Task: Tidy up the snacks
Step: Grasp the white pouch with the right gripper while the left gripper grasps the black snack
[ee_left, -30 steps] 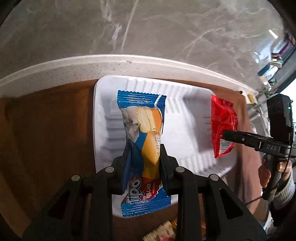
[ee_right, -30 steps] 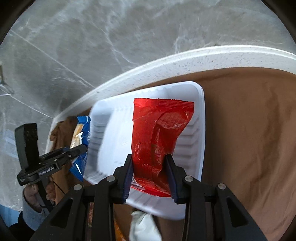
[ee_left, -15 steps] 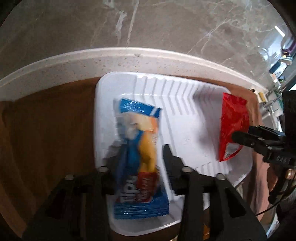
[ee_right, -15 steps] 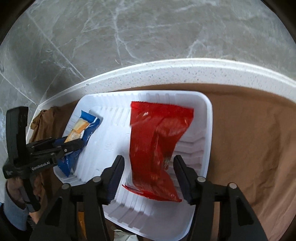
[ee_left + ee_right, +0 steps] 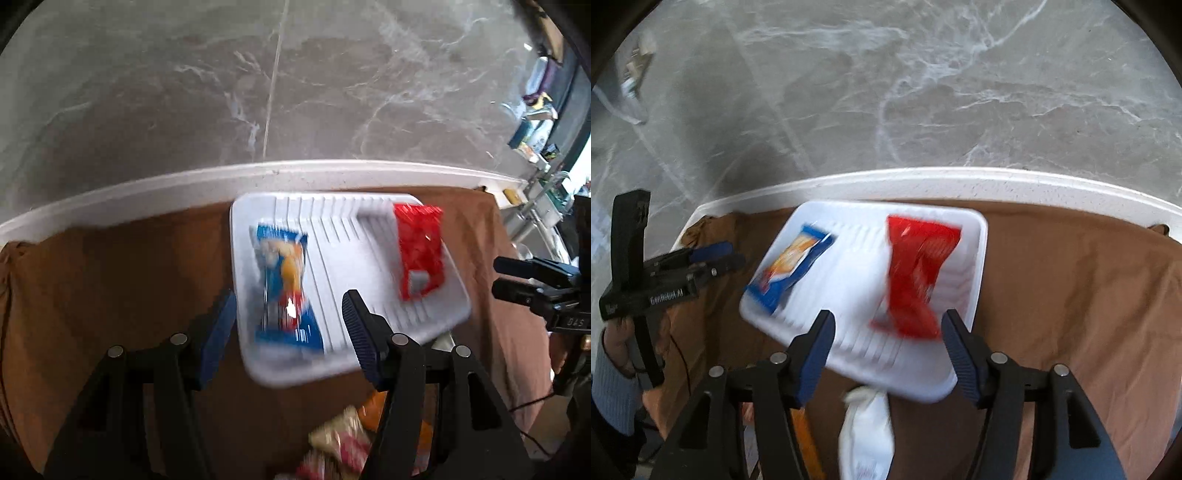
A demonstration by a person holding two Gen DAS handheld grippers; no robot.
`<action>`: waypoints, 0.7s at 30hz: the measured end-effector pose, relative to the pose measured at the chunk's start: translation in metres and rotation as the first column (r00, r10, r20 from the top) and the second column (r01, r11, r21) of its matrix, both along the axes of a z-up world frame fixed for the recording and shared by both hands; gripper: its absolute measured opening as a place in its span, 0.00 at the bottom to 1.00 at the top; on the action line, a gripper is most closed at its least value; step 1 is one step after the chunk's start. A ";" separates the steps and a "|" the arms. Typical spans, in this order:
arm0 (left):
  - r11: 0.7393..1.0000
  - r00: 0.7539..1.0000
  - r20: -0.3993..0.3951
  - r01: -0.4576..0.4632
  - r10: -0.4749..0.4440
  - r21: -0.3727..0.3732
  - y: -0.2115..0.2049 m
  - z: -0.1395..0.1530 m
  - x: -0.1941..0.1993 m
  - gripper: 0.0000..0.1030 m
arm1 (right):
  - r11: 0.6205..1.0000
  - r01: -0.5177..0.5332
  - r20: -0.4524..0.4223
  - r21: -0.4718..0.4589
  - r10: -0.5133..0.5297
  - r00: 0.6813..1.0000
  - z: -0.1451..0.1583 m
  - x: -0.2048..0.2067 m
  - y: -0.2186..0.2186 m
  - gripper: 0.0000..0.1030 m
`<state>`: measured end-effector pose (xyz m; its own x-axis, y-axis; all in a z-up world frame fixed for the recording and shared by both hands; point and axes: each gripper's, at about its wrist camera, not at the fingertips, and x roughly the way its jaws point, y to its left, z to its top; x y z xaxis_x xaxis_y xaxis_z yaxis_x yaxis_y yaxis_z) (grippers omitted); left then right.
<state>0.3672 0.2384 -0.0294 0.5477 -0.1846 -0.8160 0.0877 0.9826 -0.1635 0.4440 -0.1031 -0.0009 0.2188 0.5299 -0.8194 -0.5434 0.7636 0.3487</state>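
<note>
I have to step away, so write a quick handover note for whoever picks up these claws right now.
Left claw: opening, nothing gripped.
Right claw: opening, nothing gripped.
Blue cake pack and red pack lie apart in the white tray on the brown cloth.
Done: those two placed.
Left: loose snacks near you, including a white pack and an orange one.

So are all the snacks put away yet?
Not yet. The blue snack and red snack already lie in the white tray. Both hand-held grippers, left and right, are opening with nothing held. More packets wait on the brown cloth.
</note>
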 end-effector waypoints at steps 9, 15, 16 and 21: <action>1.000 0.985 -0.171 0.020 -0.016 0.020 0.017 -0.022 -0.123 0.56 | 0.987 -0.104 -0.049 -0.124 0.098 0.994 -0.031 -0.076 -0.013 0.63; 1.000 0.970 -0.245 0.009 -0.007 0.009 0.011 -0.049 -0.169 0.56 | 0.982 -0.117 -0.068 -0.151 0.108 0.992 -0.047 -0.097 -0.017 0.63; 1.000 0.968 -0.251 0.007 -0.006 0.002 0.009 -0.053 -0.173 0.56 | 0.982 -0.117 -0.067 -0.150 0.108 0.992 -0.048 -0.098 -0.016 0.63; 1.000 0.965 -0.262 0.006 -0.006 -0.001 0.003 -0.061 -0.183 0.56 | 0.979 -0.117 -0.067 -0.165 0.107 0.992 -0.055 -0.099 -0.015 0.63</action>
